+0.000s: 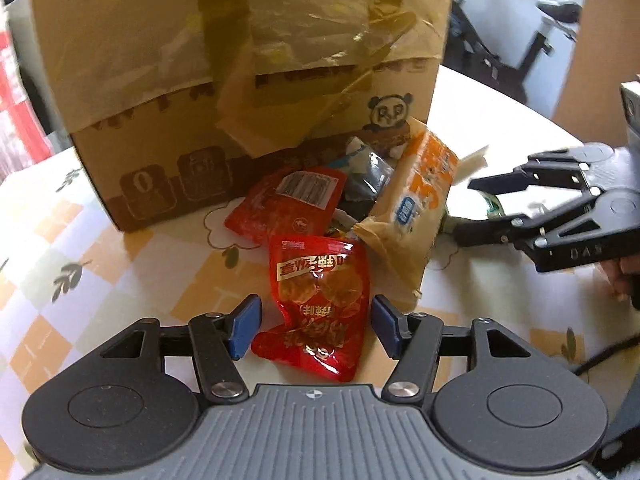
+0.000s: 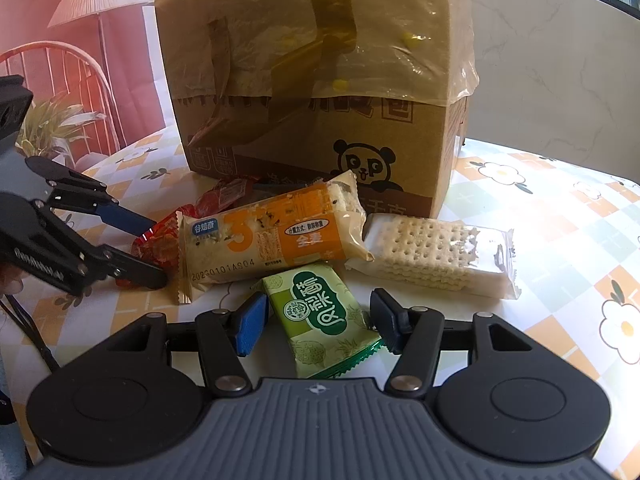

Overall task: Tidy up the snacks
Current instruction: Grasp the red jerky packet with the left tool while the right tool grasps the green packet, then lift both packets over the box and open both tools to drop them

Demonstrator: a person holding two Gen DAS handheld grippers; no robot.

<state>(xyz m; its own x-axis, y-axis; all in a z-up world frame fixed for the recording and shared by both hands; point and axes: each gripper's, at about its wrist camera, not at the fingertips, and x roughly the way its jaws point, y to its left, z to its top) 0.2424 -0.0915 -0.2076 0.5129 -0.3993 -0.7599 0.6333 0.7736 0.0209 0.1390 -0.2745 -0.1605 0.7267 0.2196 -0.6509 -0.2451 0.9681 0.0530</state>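
Note:
A red snack packet (image 1: 320, 300) lies on the tablecloth between the blue pads of my left gripper (image 1: 316, 326), which stands open around it with slim gaps. The right wrist view shows that left gripper (image 2: 160, 252) from the side, its fingers either side of the red packet (image 2: 158, 240). A green packet (image 2: 324, 316) lies flat between the pads of my open right gripper (image 2: 320, 322). Behind it lie an orange-and-white biscuit pack (image 2: 272, 232) and a clear cracker pack (image 2: 432, 256). From the left wrist view, the right gripper (image 1: 464, 208) reaches in from the right.
A tall cardboard box (image 1: 256, 140) with a plastic liner folded over its rim stands just behind the snack pile. A second red packet (image 1: 288, 204) and a dark wrapper (image 1: 368, 180) lean at its foot. The round table has a checked, flowered cloth (image 2: 560, 240). A chair stands at the left.

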